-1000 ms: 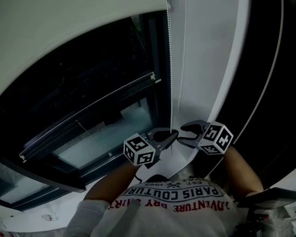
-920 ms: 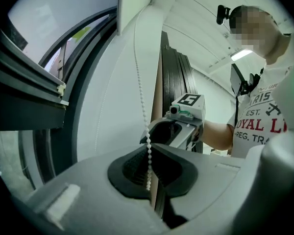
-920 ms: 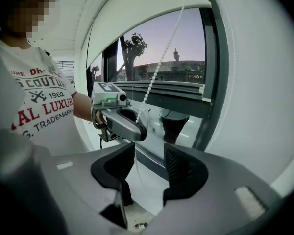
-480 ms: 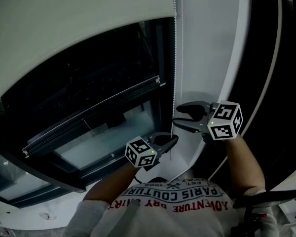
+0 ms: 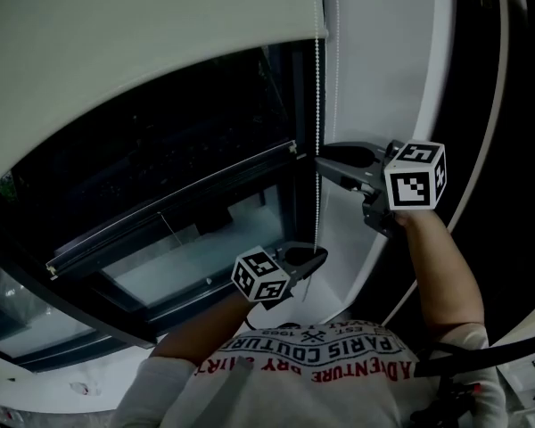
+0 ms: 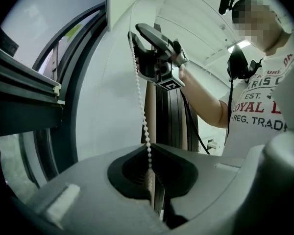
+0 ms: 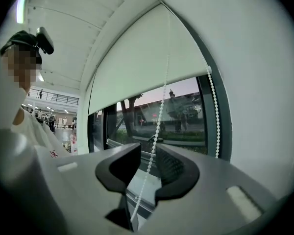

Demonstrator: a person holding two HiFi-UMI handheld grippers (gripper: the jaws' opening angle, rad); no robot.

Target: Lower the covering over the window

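- Cream fabric of the roller blind (image 5: 143, 25) covers only the upper part of the window (image 5: 187, 185) in the head view. The dark glass below its bottom edge is bare, so I'd say the lowering is partly done with a good stretch left.
- In that same view the bead chain (image 5: 317, 105) hangs down the right side of the window frame. The left tongs (image 5: 314, 259) sit low on it. The right tongs (image 5: 325, 163) are well above them, reaching level toward the chain.
- From the left gripper view, the left tongs (image 6: 149, 168) are pressed together on the bead chain (image 6: 142, 116). It rises straight out of the pinch toward the right tongs (image 6: 136, 45) overhead.
- From the right gripper view, the right tongs (image 7: 149, 155) have just been closing, but a gap shows between the pads. The bead chain (image 7: 154, 131) runs through that gap and is not clamped, as far as I can see.
- That view also shows the chain's other strand (image 7: 214, 116) hanging further right, beside the frame. The blind's bottom edge crosses the glass with the street visible beneath it.
- My guess is that the right tongs need to bite on this higher spot before the next pull.
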